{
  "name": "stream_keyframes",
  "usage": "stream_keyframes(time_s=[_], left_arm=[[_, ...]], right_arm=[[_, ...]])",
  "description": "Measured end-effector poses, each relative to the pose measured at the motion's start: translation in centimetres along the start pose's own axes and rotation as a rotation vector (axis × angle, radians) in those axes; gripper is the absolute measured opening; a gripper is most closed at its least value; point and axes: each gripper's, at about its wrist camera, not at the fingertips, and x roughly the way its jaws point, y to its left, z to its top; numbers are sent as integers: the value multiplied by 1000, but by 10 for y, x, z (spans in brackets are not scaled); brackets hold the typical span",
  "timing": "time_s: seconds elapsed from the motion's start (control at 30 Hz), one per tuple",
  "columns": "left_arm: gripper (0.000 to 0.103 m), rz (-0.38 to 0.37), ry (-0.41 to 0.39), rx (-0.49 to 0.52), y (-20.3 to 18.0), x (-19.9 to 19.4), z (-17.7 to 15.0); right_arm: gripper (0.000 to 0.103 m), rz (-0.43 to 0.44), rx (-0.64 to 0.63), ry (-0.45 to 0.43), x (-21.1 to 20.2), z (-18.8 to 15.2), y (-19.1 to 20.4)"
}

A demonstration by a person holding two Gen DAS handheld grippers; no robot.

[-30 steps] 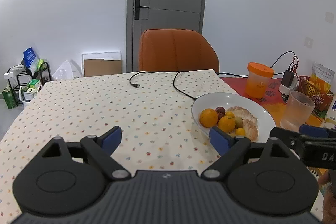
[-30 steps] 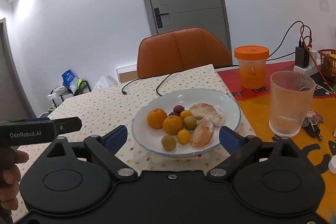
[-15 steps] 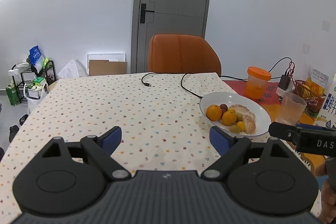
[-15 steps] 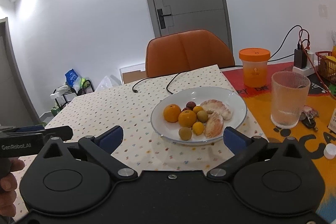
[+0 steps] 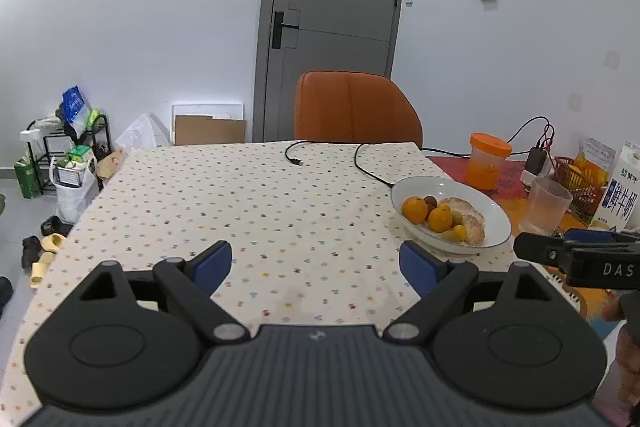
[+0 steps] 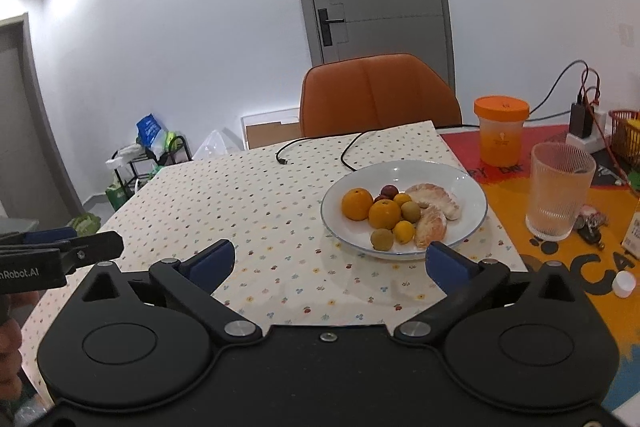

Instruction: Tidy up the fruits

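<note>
A white plate (image 6: 468,187) (image 5: 496,217) sits on the dotted tablecloth at the table's right side. It holds two oranges (image 6: 357,203), peeled pomelo segments (image 6: 438,201), a dark red fruit (image 6: 389,191) and several small yellow and green fruits (image 6: 404,231). My left gripper (image 5: 316,263) is open and empty, above the cloth, left of the plate. My right gripper (image 6: 330,261) is open and empty, just short of the plate's near rim. Each gripper shows at the other view's edge.
A ribbed glass (image 6: 558,191) and an orange-lidded jar (image 6: 502,131) stand right of the plate on a red-orange mat. A black cable (image 6: 316,151) lies on the cloth behind. An orange chair (image 6: 380,95) stands at the far edge. A milk carton (image 5: 622,195) and basket sit far right.
Both grippers have pulled back and up from the plate, which now looks smaller and farther. Both stay open and empty. Nothing on the table has moved.
</note>
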Motion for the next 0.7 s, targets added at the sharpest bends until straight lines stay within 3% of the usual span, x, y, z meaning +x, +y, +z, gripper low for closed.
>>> stream_keyframes(time_s=[0.1, 0.2, 0.7], left_arm=[[90, 22, -1, 5, 5, -7, -1], [102, 36, 1, 11, 7, -14, -3], [103, 54, 35, 2, 16, -27, -15]], right_arm=[[103, 7, -12, 5, -5, 0, 6], [103, 9, -17, 16, -9, -1, 10], [103, 40, -2, 45, -25, -10, 10]])
